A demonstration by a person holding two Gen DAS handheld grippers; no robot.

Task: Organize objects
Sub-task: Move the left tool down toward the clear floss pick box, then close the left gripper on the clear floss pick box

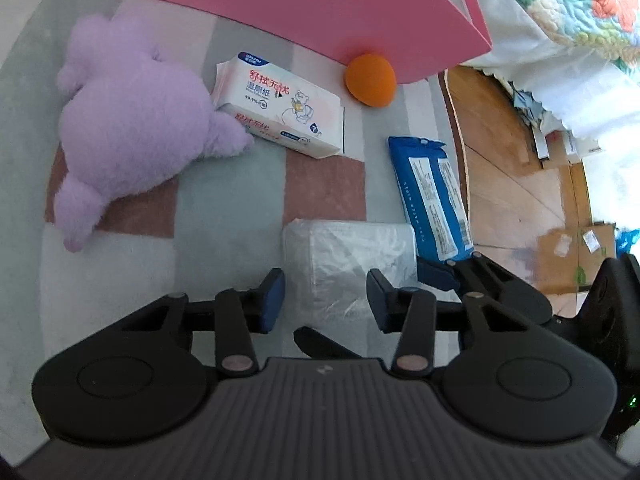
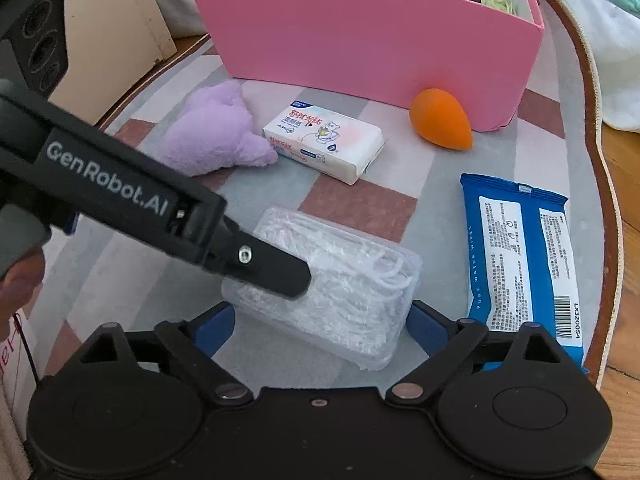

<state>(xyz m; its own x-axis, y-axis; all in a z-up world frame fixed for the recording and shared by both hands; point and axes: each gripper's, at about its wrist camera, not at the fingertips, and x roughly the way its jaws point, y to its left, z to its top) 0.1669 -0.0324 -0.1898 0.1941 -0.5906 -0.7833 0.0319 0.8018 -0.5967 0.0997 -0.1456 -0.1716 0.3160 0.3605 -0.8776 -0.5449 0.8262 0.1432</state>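
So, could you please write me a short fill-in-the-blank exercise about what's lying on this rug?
1. The orange sponge lies against the wall of the ______ box.
2. The purple plush toy touches the white pack of ______.
3. The wide-open right gripper straddles the ______ plastic case.
4. The pack nearest the rug's edge is ______.

Missing words: pink; wipes; clear; blue

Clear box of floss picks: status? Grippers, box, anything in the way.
Left gripper part open around the clear box, grip unclear. Right gripper wide open astride it. Box on the mat, pink bin beyond. Blue wipes pack beside, apart.
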